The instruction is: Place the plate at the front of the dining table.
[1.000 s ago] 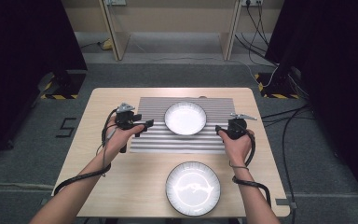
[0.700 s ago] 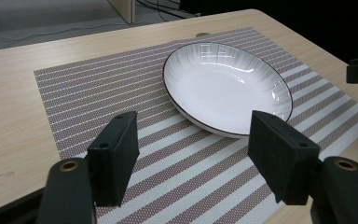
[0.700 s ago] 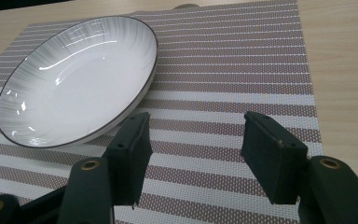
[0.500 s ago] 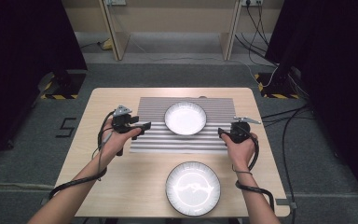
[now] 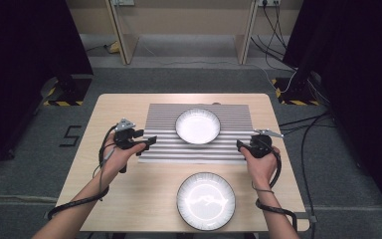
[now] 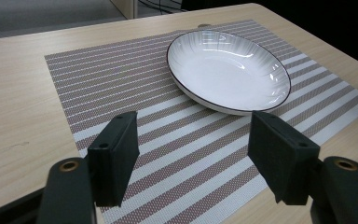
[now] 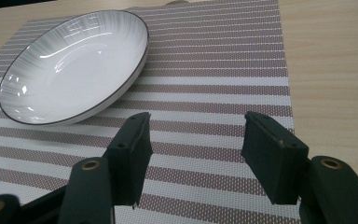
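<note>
A striped placemat point(image 5: 161, 124) lies across the far half of the wooden table. On it rests a white shallow plate point(image 5: 197, 125) with a dark rim, also in the left gripper view point(image 6: 228, 70) and the right gripper view point(image 7: 74, 65). A second white plate point(image 5: 205, 200) sits on bare wood near the front edge. My left gripper point(image 5: 148, 141) hovers open at the mat's left front corner, nothing between its jaws point(image 6: 193, 163). My right gripper point(image 5: 239, 145) is open at the mat's right front corner, jaws empty point(image 7: 196, 149).
The table point(image 5: 109, 117) has bare wood left and right of the mat. Cables trail from both grippers over the front edge. Dark curtains, floor cables and a wooden frame point(image 5: 184, 30) stand beyond the table.
Both hands drew back toward the front edge; the left gripper also shifted slightly left, the right gripper slightly right and lower. Jaws stayed open.
</note>
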Motion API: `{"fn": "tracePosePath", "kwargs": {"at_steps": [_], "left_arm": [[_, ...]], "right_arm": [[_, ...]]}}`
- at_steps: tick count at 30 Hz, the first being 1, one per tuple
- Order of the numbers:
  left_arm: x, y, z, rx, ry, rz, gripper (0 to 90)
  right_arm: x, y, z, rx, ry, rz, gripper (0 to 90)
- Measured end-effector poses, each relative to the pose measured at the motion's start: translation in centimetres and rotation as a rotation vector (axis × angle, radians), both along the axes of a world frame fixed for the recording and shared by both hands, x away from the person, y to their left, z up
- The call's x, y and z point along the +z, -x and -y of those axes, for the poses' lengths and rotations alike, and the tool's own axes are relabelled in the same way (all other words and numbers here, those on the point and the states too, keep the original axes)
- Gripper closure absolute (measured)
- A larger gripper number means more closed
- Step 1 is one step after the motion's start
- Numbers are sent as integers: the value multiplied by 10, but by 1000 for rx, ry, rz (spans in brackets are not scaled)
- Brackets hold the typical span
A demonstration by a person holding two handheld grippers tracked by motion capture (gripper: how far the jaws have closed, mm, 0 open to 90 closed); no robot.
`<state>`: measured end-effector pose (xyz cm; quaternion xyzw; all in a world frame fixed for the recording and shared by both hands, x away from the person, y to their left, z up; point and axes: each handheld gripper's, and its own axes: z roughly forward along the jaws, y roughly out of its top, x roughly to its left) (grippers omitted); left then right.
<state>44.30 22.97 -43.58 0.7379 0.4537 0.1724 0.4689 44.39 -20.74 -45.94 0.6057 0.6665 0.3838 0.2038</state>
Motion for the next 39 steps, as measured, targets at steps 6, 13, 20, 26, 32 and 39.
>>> {"fn": "tracePosePath", "kwargs": {"at_steps": [6, 13, 20, 26, 32, 39], "left_arm": [[-1, 6, -6, 8, 7, 5, 327], [-4, 13, -12, 12, 13, 5, 327], [-7, 19, -18, 19, 14, 6, 327], [-9, 26, -23, 27, 23, 6, 328], [-11, 30, -26, 29, 23, 7, 327], [-15, 36, -31, 42, 24, 4, 328]], "right_arm": [[0, 6, 3, -6, 0, 2, 420], [0, 14, 6, -7, 0, 7, 421], [-1, 22, 11, -16, 3, 12, 423], [-2, 30, 15, -18, 6, 17, 424], [-4, 37, 20, -32, 2, 16, 424], [-7, 48, 28, -43, 4, 18, 426]]}}
